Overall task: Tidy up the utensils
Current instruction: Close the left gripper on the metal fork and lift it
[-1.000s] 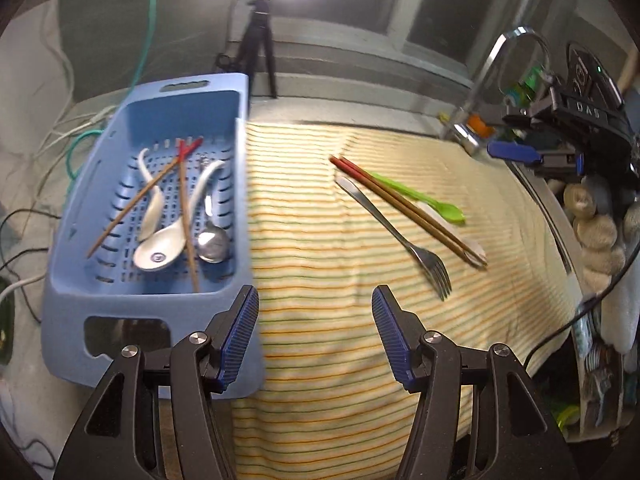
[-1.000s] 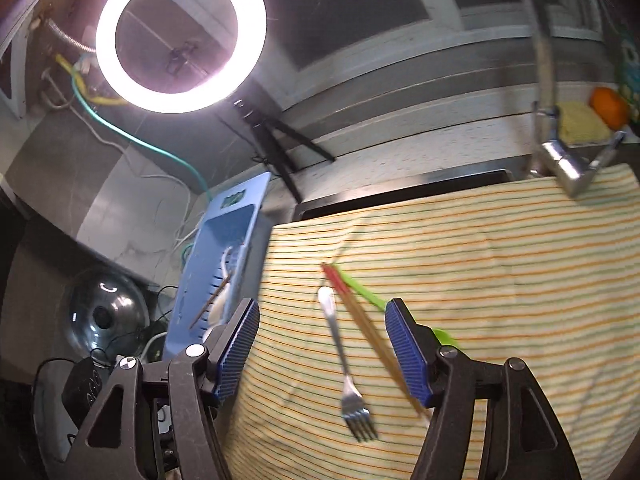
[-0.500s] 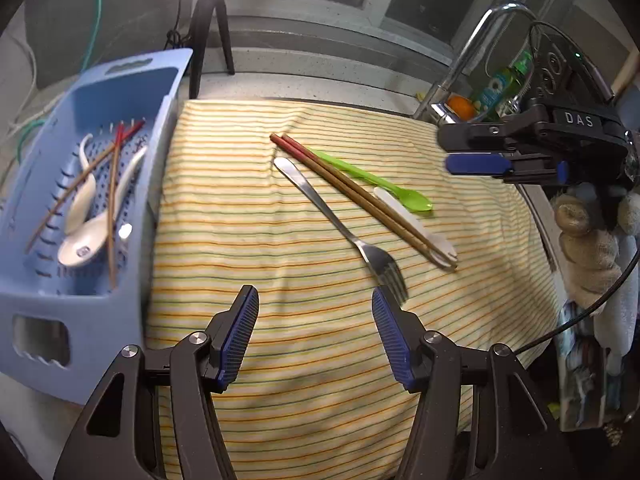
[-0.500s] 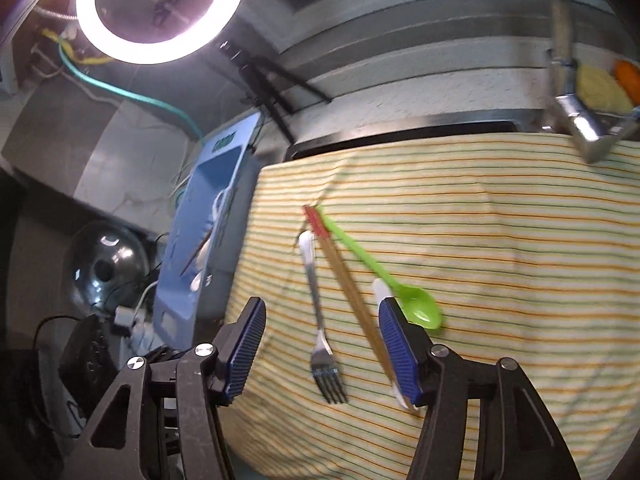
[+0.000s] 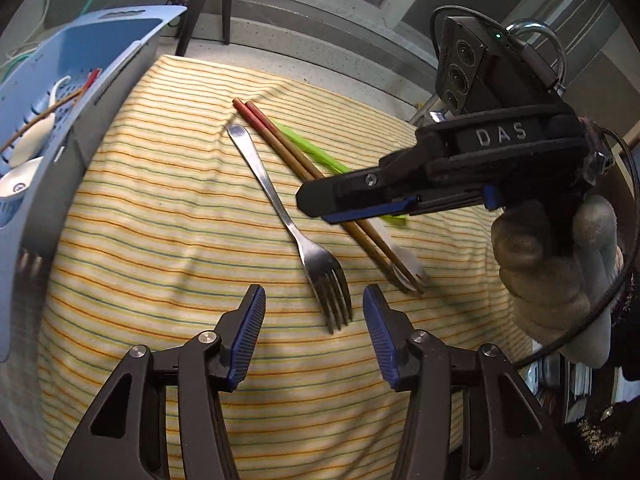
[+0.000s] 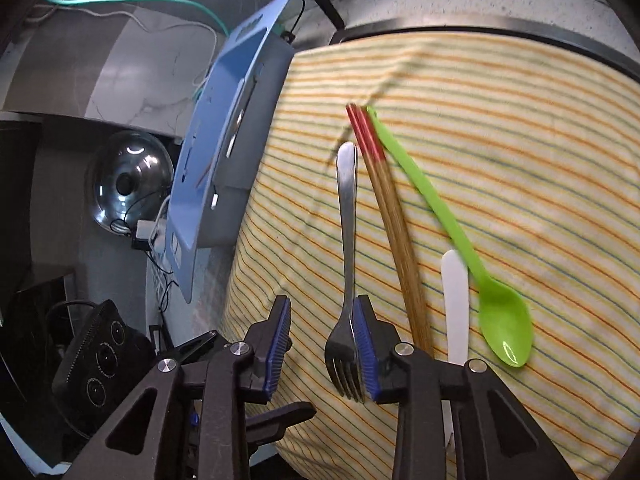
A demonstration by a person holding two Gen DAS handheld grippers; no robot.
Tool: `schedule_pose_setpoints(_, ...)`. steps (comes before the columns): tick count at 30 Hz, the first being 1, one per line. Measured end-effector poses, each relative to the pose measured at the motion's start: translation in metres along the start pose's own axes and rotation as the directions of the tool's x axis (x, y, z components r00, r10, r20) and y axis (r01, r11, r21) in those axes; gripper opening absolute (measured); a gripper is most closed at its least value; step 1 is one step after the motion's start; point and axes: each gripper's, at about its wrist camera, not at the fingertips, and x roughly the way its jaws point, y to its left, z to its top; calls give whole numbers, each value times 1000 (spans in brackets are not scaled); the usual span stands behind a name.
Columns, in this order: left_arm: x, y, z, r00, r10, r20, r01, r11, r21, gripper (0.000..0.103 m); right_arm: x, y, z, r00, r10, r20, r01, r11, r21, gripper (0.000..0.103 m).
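Observation:
A metal fork (image 5: 288, 216) lies on the striped cloth (image 5: 160, 220), tines toward me. Beside it lie red-tipped wooden chopsticks (image 5: 296, 160), a green plastic spoon (image 6: 460, 236) and a white plastic utensil (image 6: 455, 300). My left gripper (image 5: 314, 338) is open and empty just before the fork's tines. My right gripper (image 6: 322, 344) is open, low over the cloth; the fork (image 6: 347, 264) lies between its jaws, close to the right finger. In the left wrist view the right gripper (image 5: 360, 200) hovers over the chopsticks.
A blue slotted basket (image 5: 60, 64) at the left holds white spoons and chopsticks; it also shows in the right wrist view (image 6: 224, 136). A steel pot lid (image 6: 128, 184) and a black device (image 6: 100, 364) sit below the counter's left edge. A tripod leg (image 5: 224, 0) stands behind.
Both grippers moved toward the utensils on the cloth. The right gripper dropped low around the fork. The left moved right from the basket to the fork's tines.

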Motion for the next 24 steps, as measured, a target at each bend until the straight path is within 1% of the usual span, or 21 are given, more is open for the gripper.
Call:
schedule_pose_setpoints(3,6,2,3,1000,-20,-7,20,1000,-15,34,8,0,-2,1000,-15,-26,15,1000,-7,29)
schedule_pose_setpoints(5,11,3,6,1000,-25,-18,25,1000,-14,31,10,-2,-2,999,-29,-29,29,1000,2,29)
schedule_pose_setpoints(8,20,1,11,998,-44,-44,43,999,-10,24,11,-9,-6,999,0,-43,2,999,46,28)
schedule_pose_setpoints(10,23,2,12,998,-43,-52,43,999,0,24,11,-15,-9,998,14,-54,-11,998,66,25)
schedule_pose_setpoints(12,28,1,14,997,-46,-63,47,999,5,20,13,-21,-12,998,33,-60,-27,995,92,20)
schedule_pose_setpoints(14,30,0,16,997,-48,-64,49,999,18,20,14,-26,-16,997,45,-55,-39,993,115,16)
schedule_pose_setpoints(16,30,-1,17,997,-46,-65,48,998,31,20,12,-28,-18,998,57,-39,-52,991,123,15)
schedule_pose_setpoints(20,28,-2,19,997,-49,-61,51,998,47,20,9,-23,-22,999,45,-9,-44,992,117,15)
schedule_pose_setpoints(24,15,-6,17,998,-57,-41,59,996,61,20,4,-14,-23,999,44,23,-47,993,109,14)
